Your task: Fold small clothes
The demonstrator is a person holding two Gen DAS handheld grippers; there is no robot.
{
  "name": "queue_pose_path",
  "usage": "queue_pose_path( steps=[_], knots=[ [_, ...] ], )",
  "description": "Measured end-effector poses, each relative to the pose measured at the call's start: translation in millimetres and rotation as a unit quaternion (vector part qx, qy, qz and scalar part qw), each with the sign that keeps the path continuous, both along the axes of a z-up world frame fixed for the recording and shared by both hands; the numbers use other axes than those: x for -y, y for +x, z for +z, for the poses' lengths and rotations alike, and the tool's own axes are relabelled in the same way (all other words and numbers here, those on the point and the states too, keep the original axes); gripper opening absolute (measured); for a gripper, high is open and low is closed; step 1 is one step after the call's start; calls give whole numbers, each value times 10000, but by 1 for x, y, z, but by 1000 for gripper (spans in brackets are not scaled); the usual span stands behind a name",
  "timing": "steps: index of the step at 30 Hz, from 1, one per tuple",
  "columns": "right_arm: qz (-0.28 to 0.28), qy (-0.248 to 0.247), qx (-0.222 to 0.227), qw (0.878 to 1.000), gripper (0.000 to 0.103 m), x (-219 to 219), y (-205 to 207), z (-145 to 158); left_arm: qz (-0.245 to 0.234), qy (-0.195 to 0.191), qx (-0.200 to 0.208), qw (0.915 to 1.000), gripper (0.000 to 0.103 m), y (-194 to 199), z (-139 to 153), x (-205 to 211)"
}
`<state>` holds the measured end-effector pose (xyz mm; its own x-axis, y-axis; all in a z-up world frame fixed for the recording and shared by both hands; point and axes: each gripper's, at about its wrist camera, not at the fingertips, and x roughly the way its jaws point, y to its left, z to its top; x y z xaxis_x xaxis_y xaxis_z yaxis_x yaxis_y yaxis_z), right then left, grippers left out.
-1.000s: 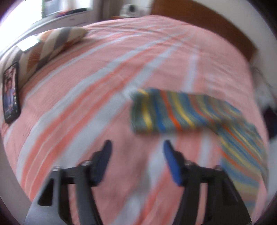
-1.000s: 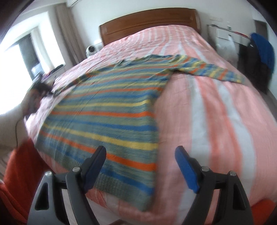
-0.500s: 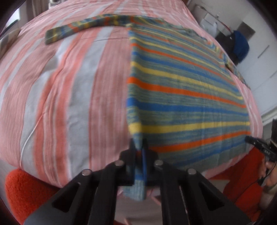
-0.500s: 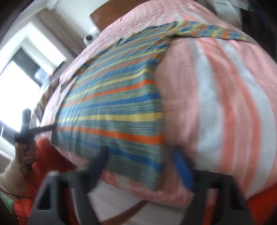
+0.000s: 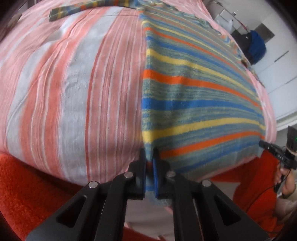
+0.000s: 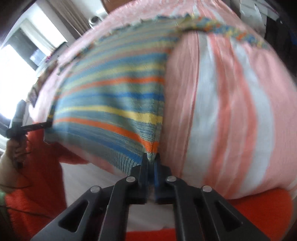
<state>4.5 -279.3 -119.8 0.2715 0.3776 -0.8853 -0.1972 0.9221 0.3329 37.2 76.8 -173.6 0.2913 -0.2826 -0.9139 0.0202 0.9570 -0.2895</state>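
Two tongs are engaged on one garment. The striped sweater (image 5: 194, 96) lies flat on the bed (image 5: 74, 83), its hem at the near edge of the mattress. Left tongs (image 5: 149, 163) are clamped on the sweater's lower left corner, with the knit pinched between the fingers and a short tail of hem hanging below them. Right tongs (image 6: 151, 163) are clamped on the lower right corner in like manner. One sleeve (image 5: 89, 8) extends across the pink-and-white striped bedspread toward the far left in the left wrist view; the other sleeve (image 6: 232, 35) extends to the far right in the right wrist view. An orange blanket (image 5: 27, 185) sits below the mattress edge. The right view is blurred; fine detail there cannot be confirmed.
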Motion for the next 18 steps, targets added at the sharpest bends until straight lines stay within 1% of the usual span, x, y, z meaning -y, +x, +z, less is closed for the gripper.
queue_pose_path(
  steps=[2,3,4,5,6,7,8,9,10,12,13,15,17,18],
  knots=[
    [-110,66,51,9999,6,1,3,1,17,124,91,9999,22,-4,7,2],
    [-128,147,96,9998,10,4,3,4,77,154,107,9998,33,-8,9,-1],
    [-131,185,130,9997,18,7,1,7,188,105,152,9997,36,-11,15,-6],
    [-143,219,163,9995,31,11,-2,10,317,-23,238,9992,36,-11,22,-13],
    [-194,231,240,9993,38,17,-6,14,465,-157,361,9981,39,-8,31,-25],
    [-288,184,385,9987,50,20,-9,21,663,-270,546,9959,45,-2,44,-40],
    [-386,122,577,9975,56,23,-12,29,887,-319,758,9927,50,7,55,-58],
    [-437,114,712,9964,57,27,-15,35,1179,-241,964,9880,61,22,66,-79],
    [-485,147,845,9951,58,28,-17,41,1405,-131,1080,9841,65,40,71,-97],
    [-539,256,969,9935,58,26,-16,44,1656,-55,1064,9804,64,76,67,-128],
    [-552,320,1004,9929,58,23,-15,44,1948,-72,1012,9756,63,104,63,-148],
    [-524,344,954,9935,58,12,-12,40,2231,-158,1088,9686,63,129,58,-178],
    [-410,287,990,9938,58,-2,-12,37,2433,23,1196,9625,66,164,58,-200],
    [-331,243,1011,9940,58,-9,-13,37,2470,134,1158,9620,69,180,54,-207]
  ],
)
